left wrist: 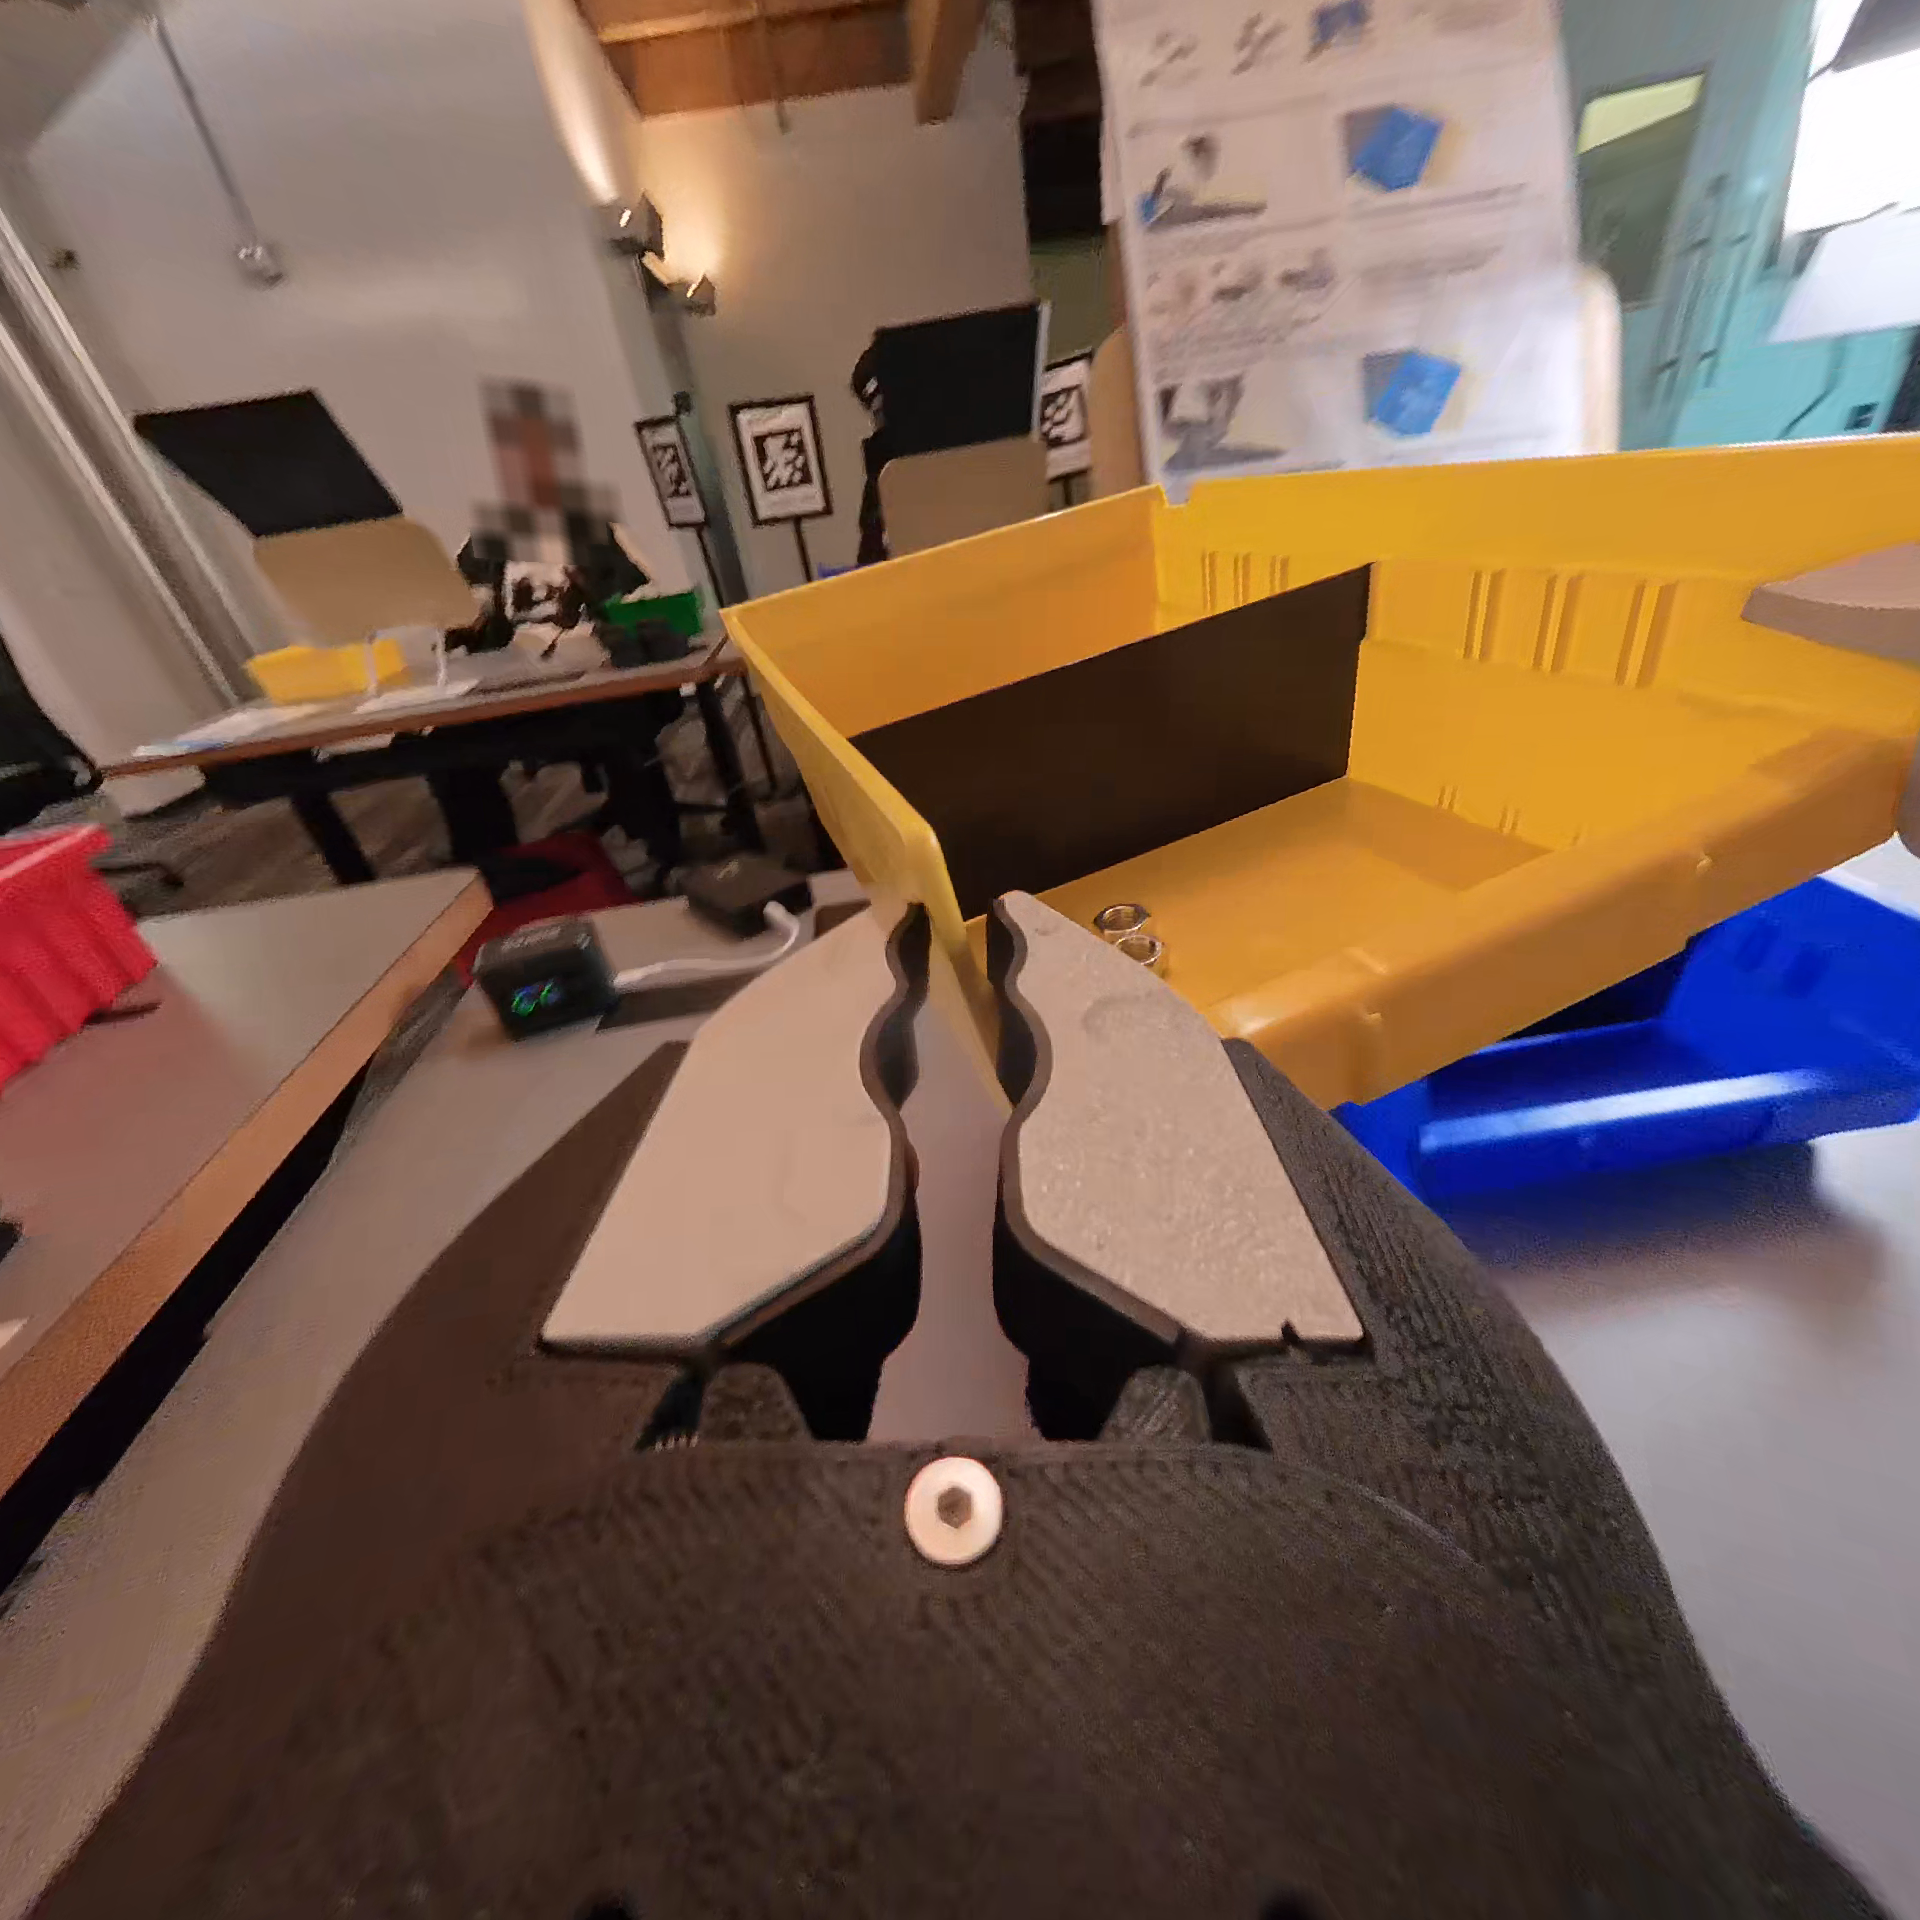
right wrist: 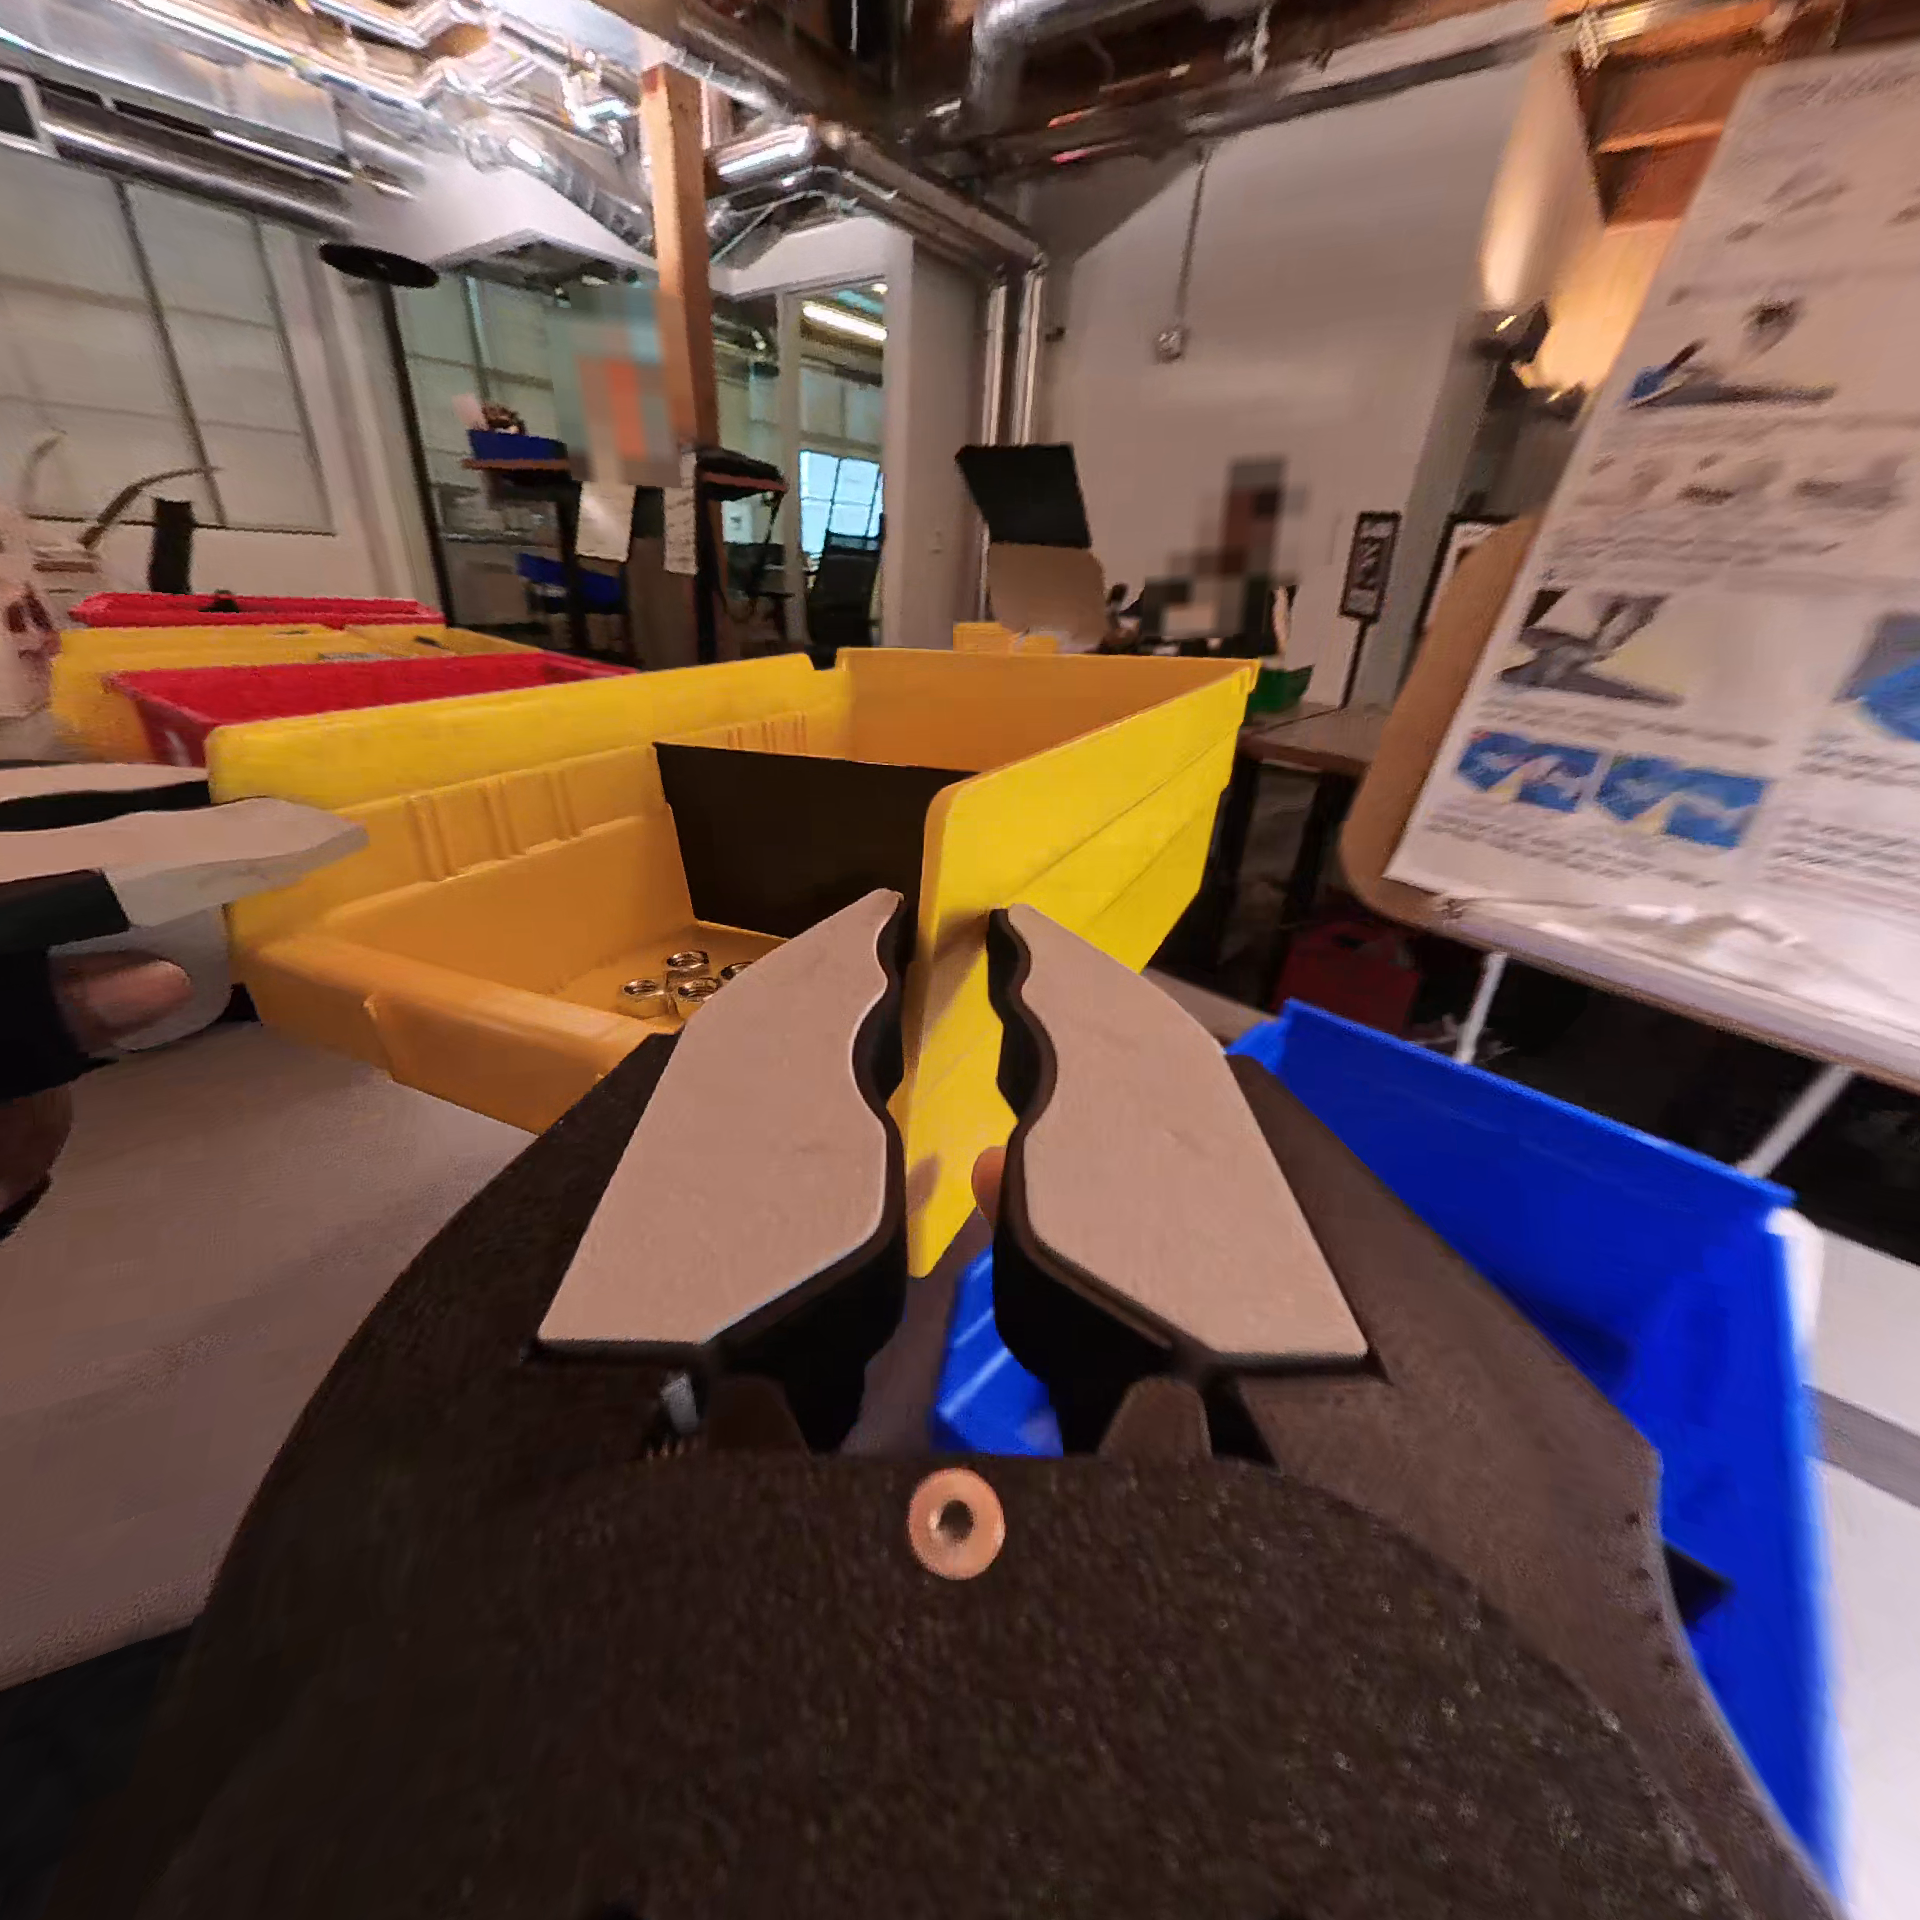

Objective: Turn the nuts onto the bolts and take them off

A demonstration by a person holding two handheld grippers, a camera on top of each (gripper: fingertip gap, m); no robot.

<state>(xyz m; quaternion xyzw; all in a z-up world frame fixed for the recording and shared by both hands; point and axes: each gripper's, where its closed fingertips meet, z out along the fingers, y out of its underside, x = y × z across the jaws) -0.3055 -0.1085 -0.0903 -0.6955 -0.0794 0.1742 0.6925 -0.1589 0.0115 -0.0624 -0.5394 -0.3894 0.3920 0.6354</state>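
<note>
A pale grey table carries a blue bin, which rests directly on its top toward the far side. A small black device with a lit display sits near the table's left edge, a white cable trailing from it.

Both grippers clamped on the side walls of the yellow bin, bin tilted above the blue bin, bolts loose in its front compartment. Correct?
Not quite: the loose parts in the yellow bin's front compartment are nuts, not bolts; the right wrist view shows them best. The rest holds: left gripper and right gripper each clamp a side wall, and the bin is tilted above the blue bin.
</note>
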